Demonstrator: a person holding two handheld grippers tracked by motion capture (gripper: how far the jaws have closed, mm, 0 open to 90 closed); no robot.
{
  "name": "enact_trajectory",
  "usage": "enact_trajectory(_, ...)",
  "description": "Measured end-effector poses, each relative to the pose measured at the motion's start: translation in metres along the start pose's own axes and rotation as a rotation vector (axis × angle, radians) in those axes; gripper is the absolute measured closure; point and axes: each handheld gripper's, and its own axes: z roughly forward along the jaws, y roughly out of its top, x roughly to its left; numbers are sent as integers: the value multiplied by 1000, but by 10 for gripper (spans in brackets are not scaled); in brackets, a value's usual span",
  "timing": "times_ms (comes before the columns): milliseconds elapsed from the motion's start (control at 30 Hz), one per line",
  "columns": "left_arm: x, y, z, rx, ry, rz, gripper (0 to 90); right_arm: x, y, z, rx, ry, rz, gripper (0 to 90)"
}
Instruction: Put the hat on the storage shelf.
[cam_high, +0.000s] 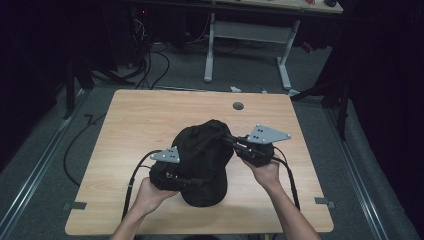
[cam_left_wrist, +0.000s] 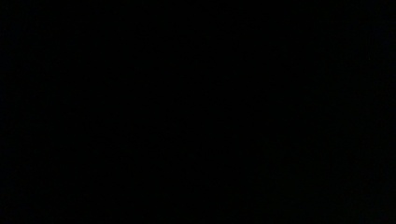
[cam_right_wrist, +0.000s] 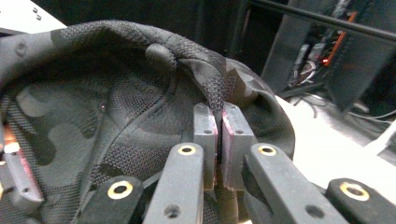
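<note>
The right claw is clamped on a fold of the rim of a black, camouflage-patterned mesh fabric bag — in the right gripper view its two grey pads press together with a thin ridge of cloth standing up between them. In the high view the right claw meets the bag at its upper right side, while the left claw lies against the lower left of the dark bundle; whether that one is apart or closed I cannot tell, since black jaws merge with black cloth and the left gripper view is dark.

The bag sits on the light wooden worktop, about midway between the left and right edges and nearer the front edge than the far one. It looks soft and light: it slumps, creases and bunches, so it will likely sag and shift rather than keep a shape. The woven mesh should give fair grip. The stitched rim seems the best hold — thicker than the body, less likely to slip out.

Bare worktop lies all around, widest towards the far edge, where a small round grey grommet sits. Both hands rest close to the front edge, so pulling nearer has little room.
</note>
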Motion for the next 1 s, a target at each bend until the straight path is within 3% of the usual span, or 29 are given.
enact_trajectory(33,-1,-1,0,9,-1,4,714,-2,0,1,-19,16,16,864)
enact_trajectory(233,-3,-4,0,51,23,26,767,-1,1,2,-13,23,3,855)
enact_trajectory(367,-12,-6,-1,29,50,108,783,-2,1,0,-21,35,11,811)
enact_trajectory(433,-15,-6,-3,6,57,138,789,-3,2,-2,-33,33,25,744)
enact_trajectory(467,-16,-5,-3,-5,59,146,793,-5,4,-6,-48,25,39,642)
enact_trajectory(533,-17,-3,-6,-32,61,154,794,-6,5,-7,-52,25,41,607)
enact_trajectory(600,-17,1,-9,-56,69,156,793,-8,6,-11,-42,13,50,521)
enact_trajectory(767,-14,9,-17,-119,109,166,792,-12,-3,-20,10,1,75,451)
enact_trajectory(867,-12,14,-20,-145,126,171,791,-11,-19,-19,94,-12,88,472)
enact_trajectory(900,-12,16,-21,-157,128,166,790,-10,-33,-20,125,-40,94,533)
enact_trajectory(1000,-9,20,-22,-182,143,157,790,-10,-47,-20,137,-49,135,548)
